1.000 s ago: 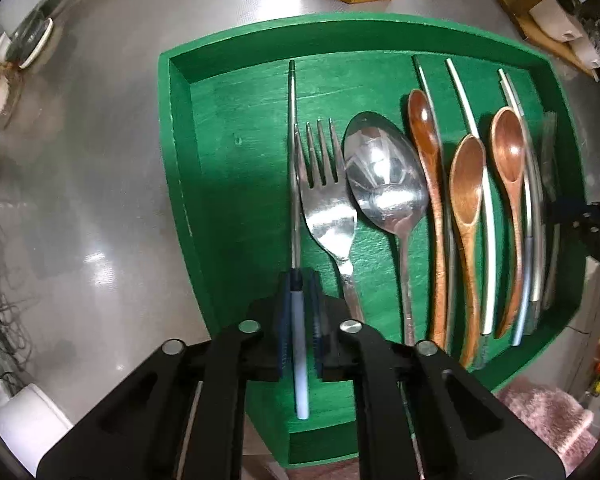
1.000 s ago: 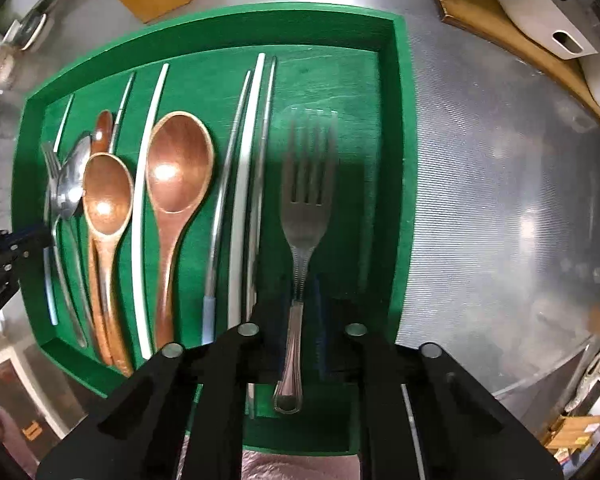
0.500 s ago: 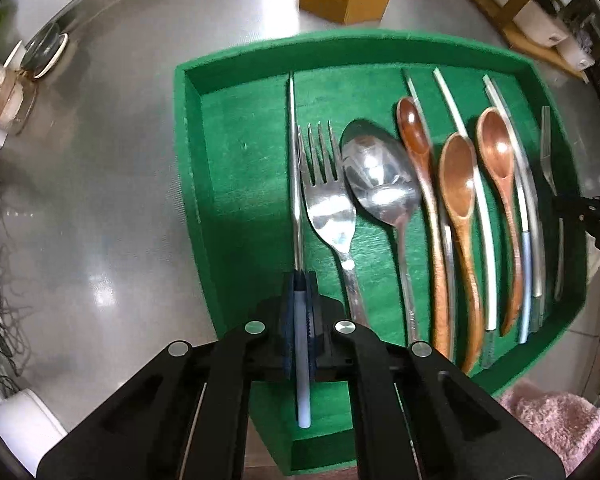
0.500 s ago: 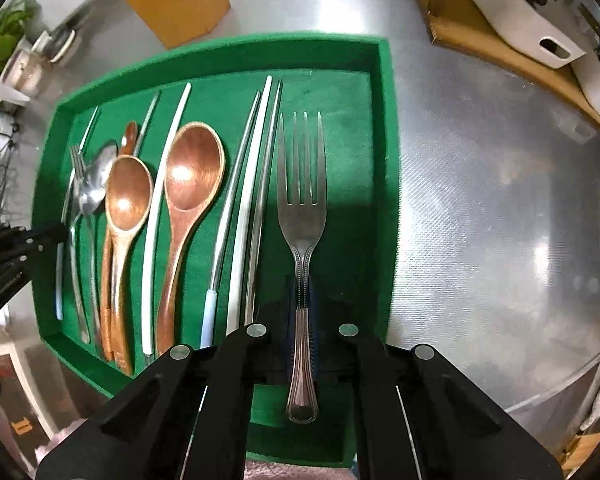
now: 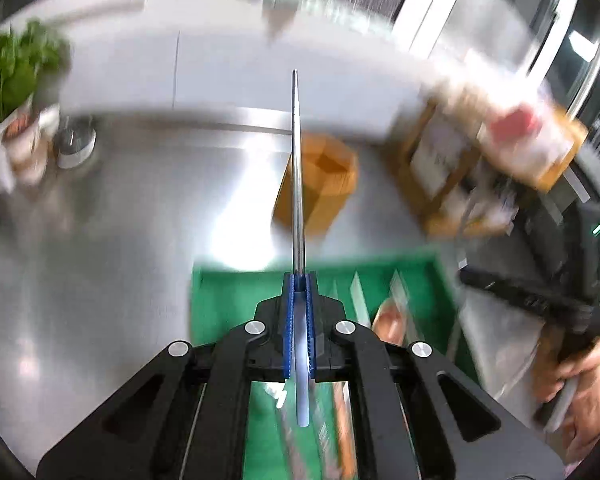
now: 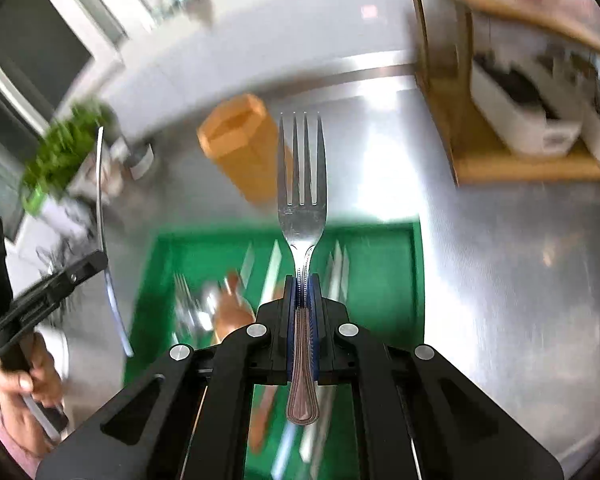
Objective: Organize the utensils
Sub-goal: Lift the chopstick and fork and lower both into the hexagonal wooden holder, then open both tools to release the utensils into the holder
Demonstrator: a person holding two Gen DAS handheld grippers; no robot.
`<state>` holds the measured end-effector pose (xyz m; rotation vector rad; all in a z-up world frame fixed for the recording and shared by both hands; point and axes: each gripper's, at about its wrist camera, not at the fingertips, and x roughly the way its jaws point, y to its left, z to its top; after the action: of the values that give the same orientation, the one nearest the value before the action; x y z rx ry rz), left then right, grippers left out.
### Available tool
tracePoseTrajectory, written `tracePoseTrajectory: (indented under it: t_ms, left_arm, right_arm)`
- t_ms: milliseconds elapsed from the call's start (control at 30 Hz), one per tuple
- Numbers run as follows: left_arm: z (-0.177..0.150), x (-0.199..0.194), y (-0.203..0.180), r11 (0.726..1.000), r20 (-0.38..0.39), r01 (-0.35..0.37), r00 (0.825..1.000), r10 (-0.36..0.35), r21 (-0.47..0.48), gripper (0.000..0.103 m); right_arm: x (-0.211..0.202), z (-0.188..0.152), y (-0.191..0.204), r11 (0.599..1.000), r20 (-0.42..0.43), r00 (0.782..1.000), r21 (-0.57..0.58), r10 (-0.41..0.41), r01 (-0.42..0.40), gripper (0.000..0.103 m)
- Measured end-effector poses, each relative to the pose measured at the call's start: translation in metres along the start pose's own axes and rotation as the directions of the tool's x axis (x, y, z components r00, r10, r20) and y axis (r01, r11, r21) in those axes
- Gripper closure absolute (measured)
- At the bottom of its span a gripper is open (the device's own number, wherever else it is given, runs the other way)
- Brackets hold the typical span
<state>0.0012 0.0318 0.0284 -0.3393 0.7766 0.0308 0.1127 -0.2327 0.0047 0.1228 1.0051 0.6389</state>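
**Both grippers closed on a utensil above the green tray**

Left gripper (image 5: 299,280): blue pads clamped tight on a chopstick (image 5: 296,168), metal shaft with a pale handle end. The shaft points straight ahead toward the back of the counter (image 5: 100,240); the pale end sticks out behind the pads. The chopstick is lifted clear of the tray.

Right gripper (image 6: 302,280): pads pinched on the handle of a steel fork (image 6: 302,200), tines forward, patterned handle end trailing behind the pads. It too is held off the tray.

Green tray (image 5: 236,292): lies on the steel counter near its front edge, directly below both grippers. Its contents are smeared by motion blur; wooden spoons (image 6: 232,308) and pale chopsticks can be made out, but the count cannot be told.

Seen only by the left wrist camera: the right-hand gripper from the side, a black bar with the person's hand (image 5: 576,376) around its grip, just off the tray's right edge.

Seen only by the right wrist camera: the left-hand gripper from the side, with the chopstick as a thin curved line rising from it, beside the tray's left edge.

Surroundings: a wooden utensil block (image 5: 324,184) stands behind the tray's far edge, partly crossed by each held utensil. A leafy plant (image 5: 16,68) sits at the counter's back left, a wooden shelf rack (image 6: 500,160) at back right holding a white container (image 6: 528,108).
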Motion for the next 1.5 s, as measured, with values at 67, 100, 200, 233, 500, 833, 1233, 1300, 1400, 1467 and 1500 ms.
tracePoseTrajectory:
  t_ms: [67,100,200,233,500,833,1233,1300,1400,1467,1500]
  left_arm:
    - [0.018,0.004,-0.01,1.0,0.086,0.017,0.996,-0.017,0.002,0.099]
    - [0.031,0.006,-0.014,0.999,0.129,0.035,0.991,-0.035,0.001,0.099]
    - [0.069,0.023,-0.02,0.999,0.234,0.054,0.971,-0.052,-0.002,0.099]
    - [0.077,0.033,-0.023,0.998,0.254,0.055,0.966,-0.052,-0.006,0.099]
    - [0.13,0.1,-0.008,0.996,0.344,0.074,0.937,-0.056,-0.04,0.099]
    - [0.096,0.162,0.005,0.993,0.232,0.111,0.965,-0.119,0.047,0.099]
    - [0.07,0.168,0.013,0.982,0.088,0.16,0.982,-0.169,0.099,0.097]
    - [0.065,0.166,0.012,0.981,0.073,0.165,0.982,-0.173,0.104,0.094]
    - [0.063,0.155,0.012,0.98,0.08,0.176,0.98,-0.183,0.087,0.08]
    - [0.064,0.145,0.011,0.983,0.094,0.166,0.98,-0.173,0.079,0.066]
    - [0.063,0.136,0.011,0.985,0.107,0.157,0.981,-0.164,0.077,0.06]
  right_arm:
    - [0.007,0.021,0.009,1.0,0.065,0.998,-0.001,0.024,-0.024,0.097]
    - [0.01,0.039,0.014,0.999,0.11,0.993,-0.007,0.051,-0.051,0.097]
    - [0.02,0.078,0.026,0.996,0.182,0.98,-0.023,0.084,-0.082,0.097]
    - [0.024,0.091,0.029,0.996,0.206,0.974,-0.023,0.091,-0.089,0.097]
    - [0.077,0.157,0.037,0.993,0.285,0.952,0.003,0.109,-0.115,0.097]
    - [0.126,0.136,0.029,0.989,0.182,0.972,-0.057,0.147,-0.138,0.097]
    - [0.127,0.108,0.029,0.976,0.1,0.982,-0.168,0.158,-0.14,0.093]
    - [0.124,0.108,0.031,0.978,0.099,0.984,-0.165,0.146,-0.128,0.093]
    - [0.114,0.106,0.029,0.98,0.09,0.986,-0.156,0.138,-0.122,0.093]
    - [0.101,0.104,0.03,0.98,0.088,0.987,-0.161,0.134,-0.119,0.093]
    - [0.09,0.102,0.03,0.98,0.086,0.988,-0.165,0.127,-0.111,0.093]
